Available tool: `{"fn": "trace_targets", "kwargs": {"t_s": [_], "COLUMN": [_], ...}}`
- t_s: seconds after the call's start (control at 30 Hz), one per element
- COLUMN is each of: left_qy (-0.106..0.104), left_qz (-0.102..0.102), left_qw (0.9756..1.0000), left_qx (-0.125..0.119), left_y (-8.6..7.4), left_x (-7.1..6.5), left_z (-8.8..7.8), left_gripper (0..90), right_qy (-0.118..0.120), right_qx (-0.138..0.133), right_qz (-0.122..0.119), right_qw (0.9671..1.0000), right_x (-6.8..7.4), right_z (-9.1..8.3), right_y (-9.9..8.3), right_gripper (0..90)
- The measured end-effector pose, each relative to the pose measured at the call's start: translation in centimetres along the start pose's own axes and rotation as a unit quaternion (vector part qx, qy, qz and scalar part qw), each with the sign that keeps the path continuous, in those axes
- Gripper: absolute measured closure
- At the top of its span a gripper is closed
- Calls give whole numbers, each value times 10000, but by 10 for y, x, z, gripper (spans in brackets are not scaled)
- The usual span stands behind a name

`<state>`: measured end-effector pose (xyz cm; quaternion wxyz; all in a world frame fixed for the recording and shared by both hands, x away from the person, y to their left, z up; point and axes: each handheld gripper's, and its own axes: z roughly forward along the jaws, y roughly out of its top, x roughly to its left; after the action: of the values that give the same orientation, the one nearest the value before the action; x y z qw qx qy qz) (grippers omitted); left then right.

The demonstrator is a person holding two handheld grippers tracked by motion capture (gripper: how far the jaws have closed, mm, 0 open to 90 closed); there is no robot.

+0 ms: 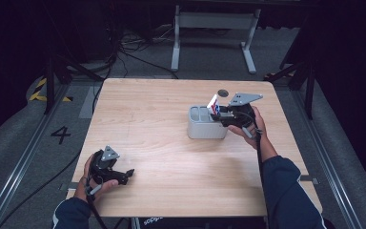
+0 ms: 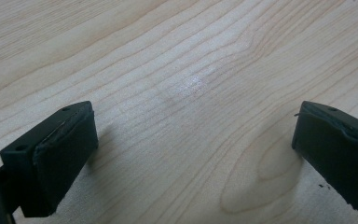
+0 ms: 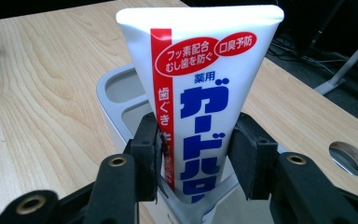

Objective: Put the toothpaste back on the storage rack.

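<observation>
A white toothpaste tube (image 3: 205,93) with red and blue print stands crimped end up in a grey compartmented holder (image 3: 116,79). My right gripper (image 3: 196,158) is shut on the tube's lower body, one black pad on each side. From above, the tube (image 1: 214,105) pokes out of the right end of the holder (image 1: 202,130), and the right gripper (image 1: 221,114) reaches in from the right. My left gripper (image 1: 126,175) rests low at the table's near left, open, with only bare wood between its fingers (image 2: 56,158).
A light wooden table (image 1: 162,143) carries the holder right of its middle. A round cable hole (image 1: 223,92) lies just behind the holder. Beyond the table are a dark floor with cables and a white stand (image 1: 214,28).
</observation>
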<state>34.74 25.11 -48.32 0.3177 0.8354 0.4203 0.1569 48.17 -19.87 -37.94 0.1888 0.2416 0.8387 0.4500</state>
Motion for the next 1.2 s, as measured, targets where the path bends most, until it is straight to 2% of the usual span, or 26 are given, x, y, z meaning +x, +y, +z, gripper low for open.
{"fn": "trace_targets", "kwargs": {"t_s": [0.33, 0.4, 0.43, 0.8, 0.87, 0.93, 1.2], "left_qy": [-12, -3, 15, 12, -11, 1, -4], "left_qz": [-18, -9, 64, 51, -18, 26, -3], "left_qw": [10000, 10000, 10000, 10000, 10000, 10000, 10000], "left_qx": [9, 4, 1, 0, 8, 7, 0], "left_y": [0, 0, 0, 0, 0, 0, 0], "left_x": [0, 0, 1, 1, 0, 0, 0], "left_z": [0, 0, 0, 0, 0, 0, 0], "left_gripper": [6, 6, 6, 6, 6, 7, 7], "right_qy": [4, 1, -6, 67, 7, 3, 1], "right_qx": [53, 68, 71, 126, 90, 75, 49], "right_qz": [0, -6, -9, -118, -94, -43, 12], "right_qw": [10000, 10000, 10000, 9998, 9999, 10000, 10000], "right_x": [0, 1, 1, 9, 10, 9, 6], "right_z": [-1, -1, 0, 4, 4, 3, 0], "right_y": [0, 1, 1, 3, 4, 3, 1], "right_gripper": [566, 561, 560, 546, 552, 552, 552]}}
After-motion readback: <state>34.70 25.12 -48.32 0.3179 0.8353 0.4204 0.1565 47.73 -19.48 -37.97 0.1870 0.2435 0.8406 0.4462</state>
